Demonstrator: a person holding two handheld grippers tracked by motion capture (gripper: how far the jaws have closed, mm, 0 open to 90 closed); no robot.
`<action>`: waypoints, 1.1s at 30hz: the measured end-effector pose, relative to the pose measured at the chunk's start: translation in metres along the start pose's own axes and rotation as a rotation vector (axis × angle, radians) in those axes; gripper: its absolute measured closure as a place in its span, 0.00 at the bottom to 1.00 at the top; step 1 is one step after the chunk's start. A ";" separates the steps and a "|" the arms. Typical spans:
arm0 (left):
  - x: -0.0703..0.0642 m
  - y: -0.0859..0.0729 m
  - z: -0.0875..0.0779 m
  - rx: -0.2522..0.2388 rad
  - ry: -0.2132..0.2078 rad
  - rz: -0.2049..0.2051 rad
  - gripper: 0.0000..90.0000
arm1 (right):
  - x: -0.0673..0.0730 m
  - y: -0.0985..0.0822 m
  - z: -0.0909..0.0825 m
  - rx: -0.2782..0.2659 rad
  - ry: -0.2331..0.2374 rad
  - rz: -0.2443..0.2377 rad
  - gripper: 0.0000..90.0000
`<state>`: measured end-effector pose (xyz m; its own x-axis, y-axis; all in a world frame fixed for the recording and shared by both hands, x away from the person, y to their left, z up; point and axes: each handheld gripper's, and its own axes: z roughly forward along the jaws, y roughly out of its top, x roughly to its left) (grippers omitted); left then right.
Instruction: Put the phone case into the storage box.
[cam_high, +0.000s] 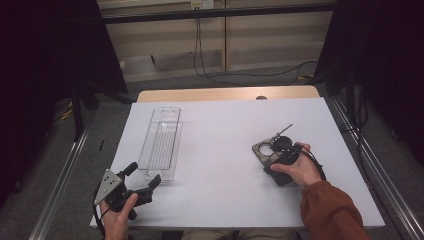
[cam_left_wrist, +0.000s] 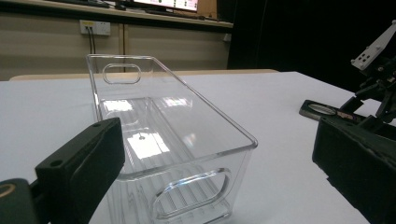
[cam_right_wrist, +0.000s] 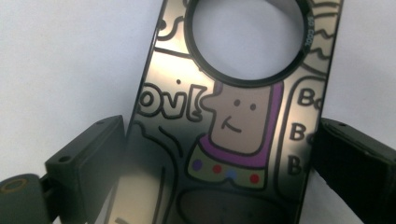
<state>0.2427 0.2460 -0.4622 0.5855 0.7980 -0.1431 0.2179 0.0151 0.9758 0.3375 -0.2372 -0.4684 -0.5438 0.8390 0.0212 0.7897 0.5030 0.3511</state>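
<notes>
On the white worktop (cam_high: 225, 150), the right claw (cam_right_wrist: 219, 154) straddled a dark rectangular cartoon-printed card with a round hole (cam_right_wrist: 224, 140), jaws apart, seemingly about to clamp; the left claw (cam_left_wrist: 210, 154) stood apart before a clear plastic bin (cam_left_wrist: 159, 135).

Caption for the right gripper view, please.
Right gripper jaws straddle a flat dark cartoon-printed plate with a round hole, lying on the white table.

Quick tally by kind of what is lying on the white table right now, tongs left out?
Clear plastic bins, long, with handle cut-outs: 1
Dark flat cases printed with cartoon drawings, with a round hole: 1
Total: 2
</notes>
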 end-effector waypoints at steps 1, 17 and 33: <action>0.000 0.000 0.000 0.003 0.004 0.005 0.03 | -0.001 0.001 0.000 -0.006 0.002 -0.010 0.09; 0.001 0.000 0.000 0.010 -0.006 0.013 0.03 | 0.001 0.003 -0.003 0.004 -0.001 -0.019 0.13; 0.001 0.000 -0.002 0.010 -0.007 0.009 0.03 | 0.007 0.003 -0.020 -0.099 0.000 -0.028 0.13</action>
<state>0.2420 0.2478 -0.4621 0.5927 0.7939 -0.1357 0.2206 0.0020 0.9754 0.3302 -0.2345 -0.4482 -0.5651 0.8250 0.0104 0.7424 0.5030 0.4426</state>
